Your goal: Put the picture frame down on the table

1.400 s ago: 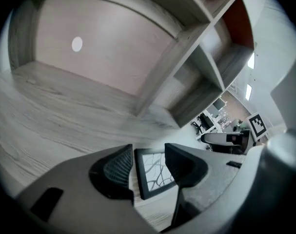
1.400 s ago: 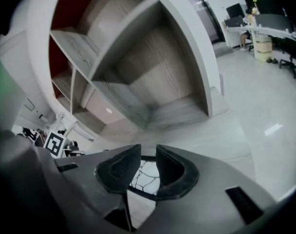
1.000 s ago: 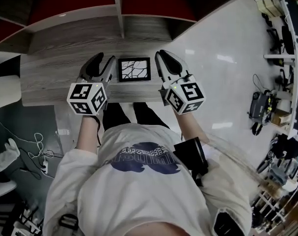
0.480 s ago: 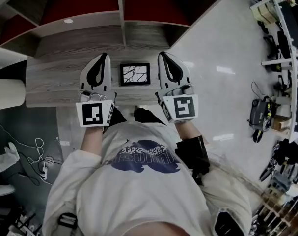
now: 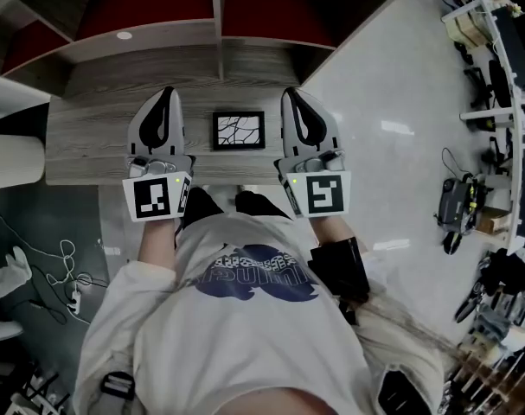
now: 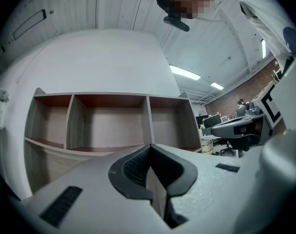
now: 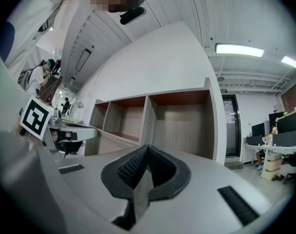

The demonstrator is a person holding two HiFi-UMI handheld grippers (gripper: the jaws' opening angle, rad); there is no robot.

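Note:
The picture frame, black-edged with dark branching lines on white, rests on the grey wood-grain table near its front edge. My left gripper is to the left of it and my right gripper to the right, both apart from the frame. Each gripper is shut with nothing between its jaws. In the left gripper view and the right gripper view the dark pads meet and point at the shelf unit, not at the frame.
A shelf unit with red-backed compartments stands behind the table. To the right is shiny floor with desks and gear at the far edge. Cables lie on the floor at the left.
Both grippers have drawn away from the frame's sides; the left one shifted further left. Their marker cubes have turned to face the head camera. The frame has stayed on the table.

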